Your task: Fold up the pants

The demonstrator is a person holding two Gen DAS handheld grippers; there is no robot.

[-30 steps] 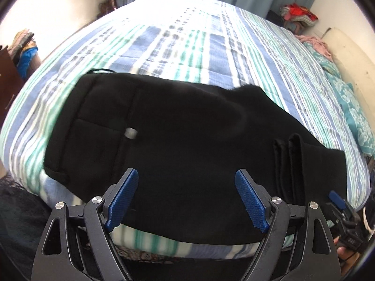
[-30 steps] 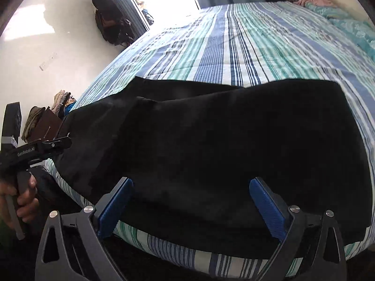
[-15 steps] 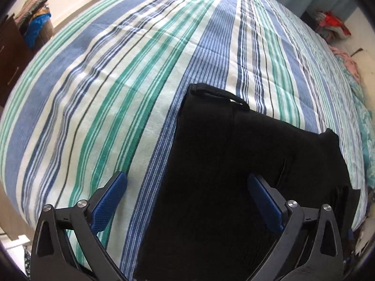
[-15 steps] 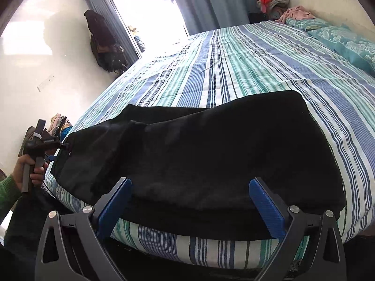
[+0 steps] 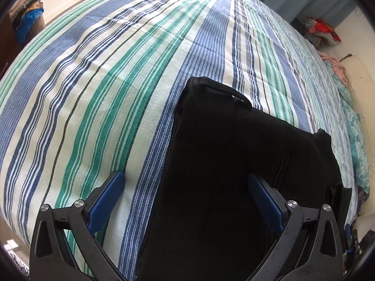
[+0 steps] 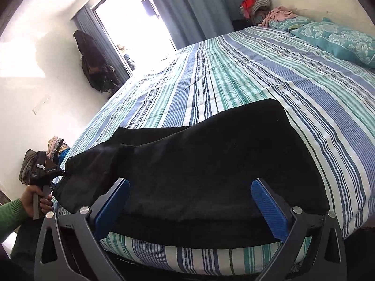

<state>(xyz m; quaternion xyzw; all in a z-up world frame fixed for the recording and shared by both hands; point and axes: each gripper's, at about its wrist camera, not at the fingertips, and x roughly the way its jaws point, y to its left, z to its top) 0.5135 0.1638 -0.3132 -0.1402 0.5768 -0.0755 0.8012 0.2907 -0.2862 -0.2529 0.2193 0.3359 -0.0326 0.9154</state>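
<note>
Hovering both grippers over black pants at the bed's near edge

Your left gripper (image 5: 185,197) hangs released, jaws spread wide, straddling the left border of the black pants (image 5: 234,175). Your right gripper (image 6: 189,202) is released too, above the folded stack. The pants (image 6: 199,164) lie along the near edge of the striped bed (image 6: 234,75), soft matte cloth against crisp blue, green and white stripes. Teal pillows (image 6: 332,39) sit at the far right corner, curtains (image 6: 199,7) beyond. Compared with half a second ago, your left view sits slightly closer; the pants lie unchanged.
</note>
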